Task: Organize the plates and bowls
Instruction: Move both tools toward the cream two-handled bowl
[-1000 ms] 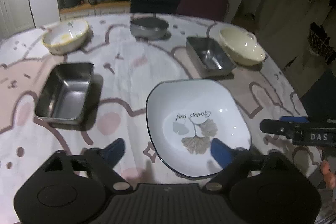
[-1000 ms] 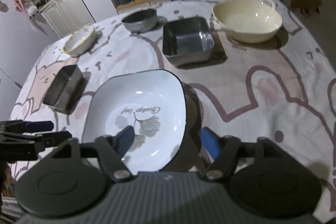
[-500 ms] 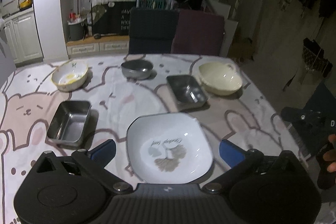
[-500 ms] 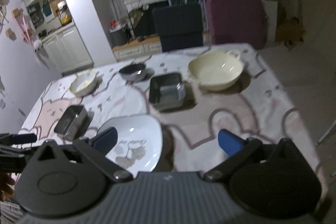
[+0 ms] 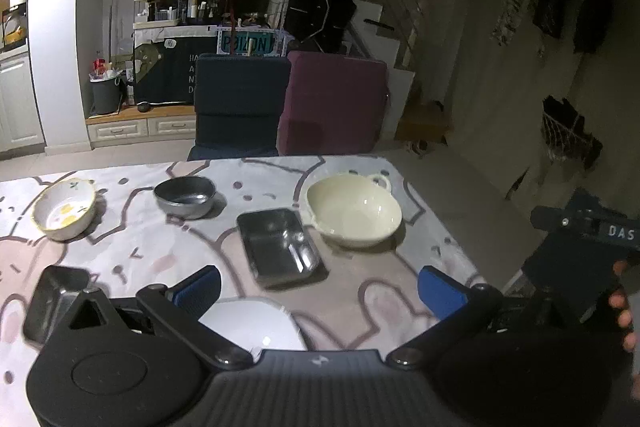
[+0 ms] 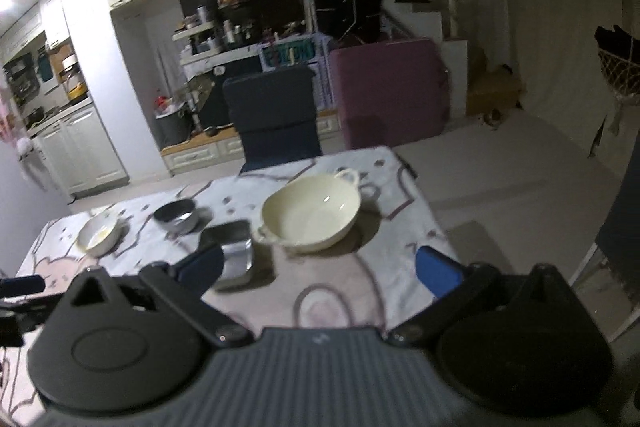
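My left gripper [image 5: 318, 289] hangs open above the table, nothing between its blue pads. Just below it peeks the white square plate [image 5: 256, 325], mostly hidden by the gripper body. Beyond lie a steel tray [image 5: 278, 247], a cream handled bowl [image 5: 354, 209], a dark round bowl [image 5: 185, 195], a white bowl with yellow marks [image 5: 64, 209] and a second steel tray [image 5: 54, 297] at the left. My right gripper [image 6: 320, 265] is open and empty too, raised over the table's right part, facing the cream bowl [image 6: 312, 217] and the steel tray [image 6: 232, 251].
The table wears a pink cartoon-print cloth [image 5: 160, 251]; its right edge drops to the floor. A dark blue chair [image 5: 240, 107] and a purple chair [image 5: 332, 103] stand behind the far edge. A hand [image 5: 622, 311] holds the other gripper at the right.
Both grippers lifted up and back from the white plate and their jaws spread wider. The plate slid toward the bottom of both views, and the room behind came into sight.
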`<action>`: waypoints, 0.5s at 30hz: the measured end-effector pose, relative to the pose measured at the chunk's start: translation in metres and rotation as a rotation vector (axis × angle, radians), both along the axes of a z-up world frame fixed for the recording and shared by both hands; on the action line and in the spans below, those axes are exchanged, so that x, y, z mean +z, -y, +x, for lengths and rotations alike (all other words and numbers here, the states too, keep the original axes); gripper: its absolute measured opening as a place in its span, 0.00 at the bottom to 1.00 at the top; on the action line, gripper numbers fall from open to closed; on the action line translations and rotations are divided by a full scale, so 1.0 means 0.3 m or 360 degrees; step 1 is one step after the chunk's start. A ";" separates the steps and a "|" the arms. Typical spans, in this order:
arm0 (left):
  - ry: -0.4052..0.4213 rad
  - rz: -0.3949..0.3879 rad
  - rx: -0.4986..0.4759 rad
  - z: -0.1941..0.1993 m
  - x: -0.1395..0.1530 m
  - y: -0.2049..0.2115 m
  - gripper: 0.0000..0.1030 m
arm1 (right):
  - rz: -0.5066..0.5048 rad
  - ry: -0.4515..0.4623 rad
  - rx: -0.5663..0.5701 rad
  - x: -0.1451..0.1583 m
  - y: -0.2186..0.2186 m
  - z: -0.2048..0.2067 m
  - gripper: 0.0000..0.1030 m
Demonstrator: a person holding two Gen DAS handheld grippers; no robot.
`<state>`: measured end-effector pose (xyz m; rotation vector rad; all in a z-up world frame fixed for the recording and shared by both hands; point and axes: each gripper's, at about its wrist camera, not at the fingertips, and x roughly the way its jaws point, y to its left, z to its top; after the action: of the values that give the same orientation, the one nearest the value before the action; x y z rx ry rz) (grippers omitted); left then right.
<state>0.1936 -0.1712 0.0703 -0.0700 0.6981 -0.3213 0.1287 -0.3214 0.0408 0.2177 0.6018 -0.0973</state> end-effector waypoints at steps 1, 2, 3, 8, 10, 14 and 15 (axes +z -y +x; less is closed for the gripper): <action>0.0000 -0.0011 0.0006 0.027 -0.004 0.016 1.00 | 0.0004 0.0005 -0.0012 -0.002 0.019 0.025 1.00; -0.0005 -0.0025 0.0009 0.056 -0.010 0.032 1.00 | 0.0008 0.0009 -0.0020 -0.006 0.042 0.056 1.00; -0.0014 -0.0043 0.0012 0.087 -0.017 0.049 1.00 | 0.0009 0.0011 -0.0025 -0.014 0.067 0.097 1.00; -0.0083 -0.0180 0.0048 0.242 -0.084 0.114 1.00 | -0.0011 0.0035 -0.0016 -0.061 0.159 0.297 1.00; -0.0111 -0.0280 0.0062 0.307 -0.128 0.134 1.00 | -0.0036 0.0041 0.0004 -0.084 0.189 0.384 1.00; -0.0198 -0.0480 0.0119 0.401 -0.247 0.162 1.00 | -0.0053 0.0071 0.0067 -0.142 0.242 0.538 1.00; -0.0227 -0.0524 0.0133 0.420 -0.283 0.172 1.00 | -0.0051 0.0078 0.0083 -0.158 0.253 0.572 1.00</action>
<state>0.3197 -0.2229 -0.0147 -0.4374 0.7762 -0.3512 0.3003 -0.3974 -0.0066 0.1727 0.5562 -0.0509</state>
